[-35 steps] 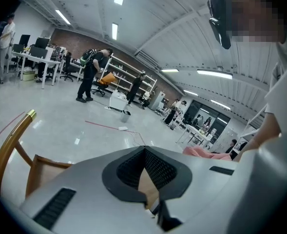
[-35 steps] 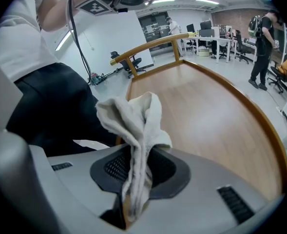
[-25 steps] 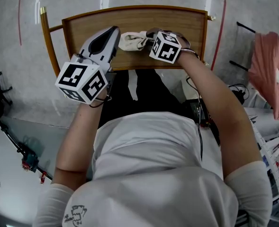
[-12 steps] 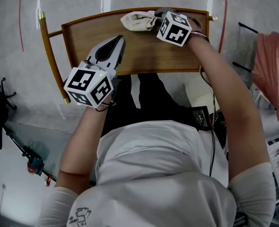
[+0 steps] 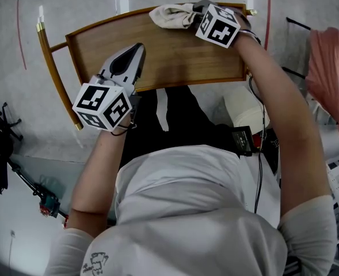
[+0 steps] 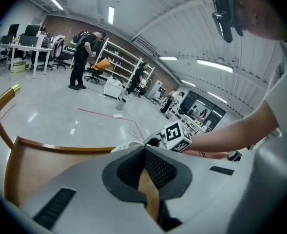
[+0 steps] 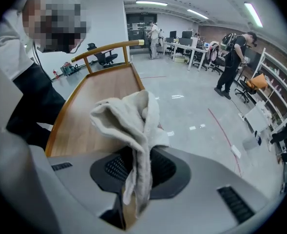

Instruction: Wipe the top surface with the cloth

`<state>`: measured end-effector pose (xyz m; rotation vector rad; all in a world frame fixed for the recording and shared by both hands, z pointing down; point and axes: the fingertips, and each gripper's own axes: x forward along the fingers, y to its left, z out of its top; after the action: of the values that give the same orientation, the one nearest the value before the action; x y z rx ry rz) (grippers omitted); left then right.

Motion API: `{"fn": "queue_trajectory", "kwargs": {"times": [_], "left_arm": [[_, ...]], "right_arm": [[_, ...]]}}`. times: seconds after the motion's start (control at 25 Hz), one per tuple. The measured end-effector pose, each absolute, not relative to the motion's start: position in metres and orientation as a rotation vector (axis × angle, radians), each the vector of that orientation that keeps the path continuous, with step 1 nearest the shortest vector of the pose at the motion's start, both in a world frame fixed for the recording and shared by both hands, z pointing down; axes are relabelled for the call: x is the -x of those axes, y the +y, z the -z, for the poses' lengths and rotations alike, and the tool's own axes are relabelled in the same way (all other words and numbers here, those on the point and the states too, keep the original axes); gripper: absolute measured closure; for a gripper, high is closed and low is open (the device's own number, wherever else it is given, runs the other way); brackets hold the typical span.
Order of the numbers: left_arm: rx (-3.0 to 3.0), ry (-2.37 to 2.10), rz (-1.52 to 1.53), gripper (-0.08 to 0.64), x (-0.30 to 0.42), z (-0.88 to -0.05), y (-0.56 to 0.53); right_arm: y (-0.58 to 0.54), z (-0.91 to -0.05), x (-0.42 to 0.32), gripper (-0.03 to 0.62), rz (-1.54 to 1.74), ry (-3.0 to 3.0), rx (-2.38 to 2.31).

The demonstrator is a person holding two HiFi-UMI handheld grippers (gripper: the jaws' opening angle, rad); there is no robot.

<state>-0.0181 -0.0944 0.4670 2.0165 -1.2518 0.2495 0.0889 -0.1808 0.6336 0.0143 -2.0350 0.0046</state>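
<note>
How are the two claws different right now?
The right claw is pinched shut on the cloth, while the left claw is shut with nothing in it. The right claw is at the far edge of the wooden top. The left claw is nearer the person, toward the top's left side. Both are grey, and both are shut.

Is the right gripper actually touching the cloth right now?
Touching. The right gripper view shows the cloth clamped between the jaws of the right gripper, with the rest bunched ahead over the wooden top.
</note>
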Motion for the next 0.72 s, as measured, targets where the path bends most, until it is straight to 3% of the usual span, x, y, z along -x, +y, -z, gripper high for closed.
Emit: {"fn": "queue_trajectory", "kwargs": {"times": [0.72], "left_arm": [[-2.063,-1.178,-0.256,0.552,-0.013,-0.469,-0.113]], "right_arm": [[-0.040,-0.647,-0.127,0.505,-0.127,-2.049,0.134]]}}
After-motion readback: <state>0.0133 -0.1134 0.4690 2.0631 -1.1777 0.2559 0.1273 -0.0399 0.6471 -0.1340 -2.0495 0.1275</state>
